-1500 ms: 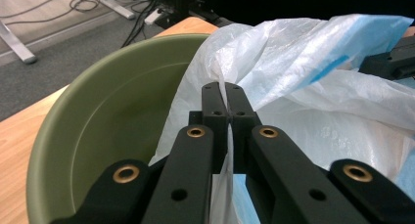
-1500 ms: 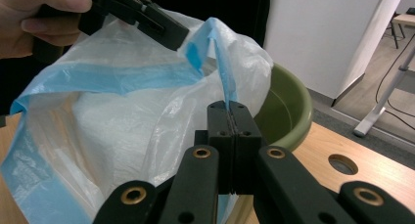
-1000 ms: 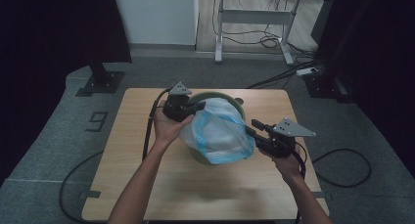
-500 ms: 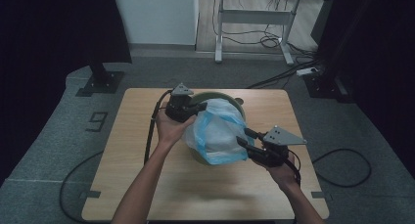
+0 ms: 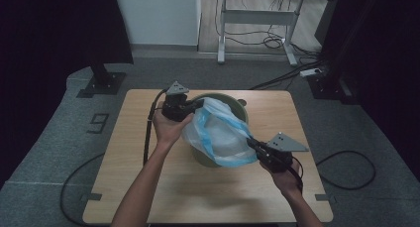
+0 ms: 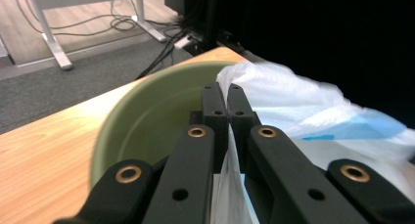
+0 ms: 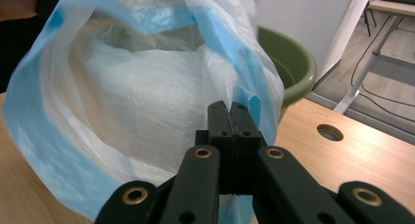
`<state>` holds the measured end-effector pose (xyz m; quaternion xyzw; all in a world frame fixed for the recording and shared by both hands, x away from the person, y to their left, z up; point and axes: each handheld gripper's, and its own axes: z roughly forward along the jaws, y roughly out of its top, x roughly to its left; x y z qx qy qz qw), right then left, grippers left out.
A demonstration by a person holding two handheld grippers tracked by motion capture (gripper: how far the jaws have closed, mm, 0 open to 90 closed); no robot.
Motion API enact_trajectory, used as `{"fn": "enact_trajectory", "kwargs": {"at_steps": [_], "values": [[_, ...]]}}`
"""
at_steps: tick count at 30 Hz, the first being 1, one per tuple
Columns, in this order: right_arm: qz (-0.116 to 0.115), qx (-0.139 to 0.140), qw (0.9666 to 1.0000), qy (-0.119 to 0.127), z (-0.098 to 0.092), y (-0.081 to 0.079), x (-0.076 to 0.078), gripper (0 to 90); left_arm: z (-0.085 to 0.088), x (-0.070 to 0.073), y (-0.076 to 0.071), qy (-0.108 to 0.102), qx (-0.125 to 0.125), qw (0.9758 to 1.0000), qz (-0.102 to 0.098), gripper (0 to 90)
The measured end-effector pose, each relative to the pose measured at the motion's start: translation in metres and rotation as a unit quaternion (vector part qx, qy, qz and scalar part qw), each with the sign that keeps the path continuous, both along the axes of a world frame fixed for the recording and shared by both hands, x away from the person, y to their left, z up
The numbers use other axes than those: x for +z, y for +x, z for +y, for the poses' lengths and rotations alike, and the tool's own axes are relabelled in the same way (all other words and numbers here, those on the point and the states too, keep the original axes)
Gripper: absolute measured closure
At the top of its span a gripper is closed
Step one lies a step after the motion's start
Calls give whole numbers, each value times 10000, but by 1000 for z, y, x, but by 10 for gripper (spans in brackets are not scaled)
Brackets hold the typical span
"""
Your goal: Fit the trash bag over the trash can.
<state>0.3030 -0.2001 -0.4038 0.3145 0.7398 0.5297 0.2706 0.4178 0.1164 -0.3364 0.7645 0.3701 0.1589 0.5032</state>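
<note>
A green bin (image 5: 237, 106) stands on the wooden table (image 5: 307, 128), with a white and blue plastic bag (image 5: 220, 135) draped over it. My left gripper (image 5: 197, 105) is shut on the bag's edge at the bin's left rim. In the left gripper view the bag (image 6: 303, 101) runs between the shut jaws of that gripper (image 6: 228, 89), beside the bin (image 6: 147, 126). My right gripper (image 5: 251, 143) is shut on the bag's blue rim at the bin's near right. The right gripper view shows the bag's open mouth (image 7: 132, 92) held by this gripper (image 7: 230, 106), the bin (image 7: 288, 62) behind.
A round hole (image 7: 329, 132) sits in the table top near the bin. Cables trail from both grippers off the table's sides. A white desk frame (image 5: 257, 19) and floor cables lie beyond the far edge. A dark stand base (image 5: 101, 83) sits at far left.
My right gripper has moved down and toward the near edge, pulling the bag's rim out and stretching its mouth wider. The left gripper has stayed at the bin's left rim.
</note>
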Motion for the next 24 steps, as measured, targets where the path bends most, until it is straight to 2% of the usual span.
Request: {"fn": "enact_trajectory", "kwargs": {"at_steps": [9, 14, 20, 24], "values": [[-140, 77, 9999, 38, -3, -28, -23, 884, 23, 0, -3, -403, 376, 9984, -112, 896], [-207, 131, 9997, -83, 4, -38, -37, 883, 35, 0, -10, -399, 384, 9984, -100, 897], [8, 161, 9999, -51, 7, -36, -53, 882, 55, -13, -27, -423, 336, 9985, -54, 896], [228, 190, 9996, -16, 10, -28, -64, 882, 67, -27, -28, -437, 405, 9982, 42, 896]]}}
